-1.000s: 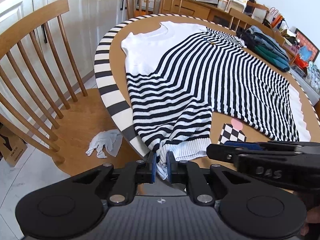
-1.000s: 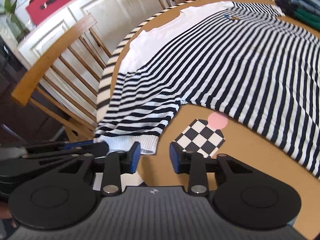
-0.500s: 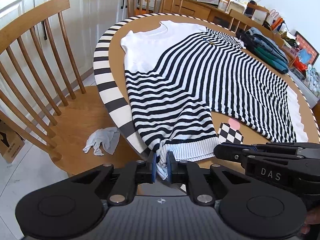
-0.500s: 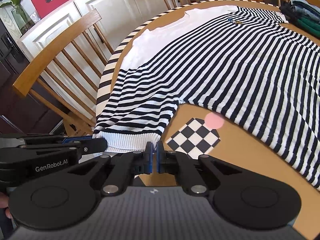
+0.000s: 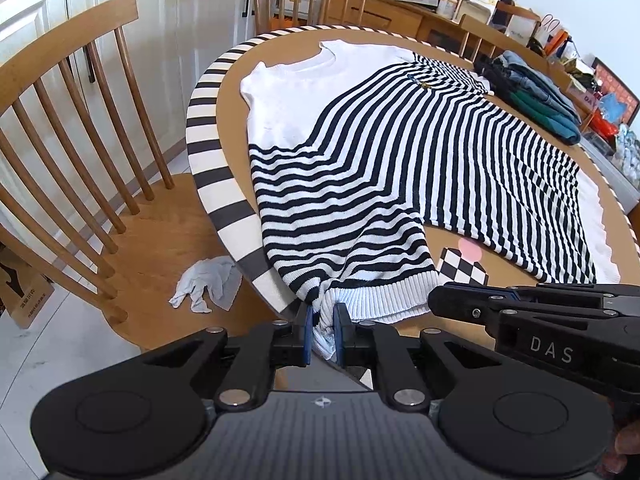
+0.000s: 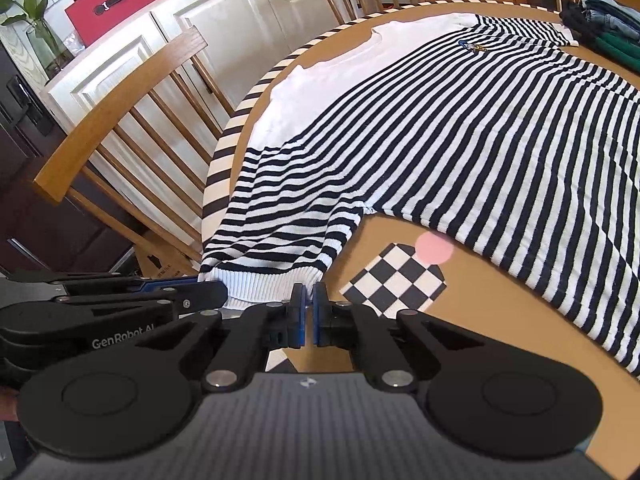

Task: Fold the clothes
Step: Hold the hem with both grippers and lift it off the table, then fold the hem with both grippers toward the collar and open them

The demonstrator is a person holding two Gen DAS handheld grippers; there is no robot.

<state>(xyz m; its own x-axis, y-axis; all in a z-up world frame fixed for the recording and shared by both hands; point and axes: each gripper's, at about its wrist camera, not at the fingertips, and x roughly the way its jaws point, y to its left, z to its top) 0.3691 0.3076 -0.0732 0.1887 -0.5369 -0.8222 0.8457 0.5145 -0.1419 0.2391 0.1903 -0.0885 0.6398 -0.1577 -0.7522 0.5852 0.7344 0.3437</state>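
The striped sweater [image 5: 400,160] lies spread flat on the round tabletop [image 5: 208,168], with its sleeve cuff [image 5: 380,296] right at the tips of both tools. The left tool [image 5: 320,330] is clenched on one cuff corner. The right tool [image 6: 309,312] has just been closing and pinches the other corner, but only by a thin bit. That thin bit could slip out when lifted, and the sleeve could slide off the edge toward the chair [image 5: 80,160] beside the left tool.

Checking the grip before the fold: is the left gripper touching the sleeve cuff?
Touching. Left wrist view shows the left gripper pinching the sleeve cuff.
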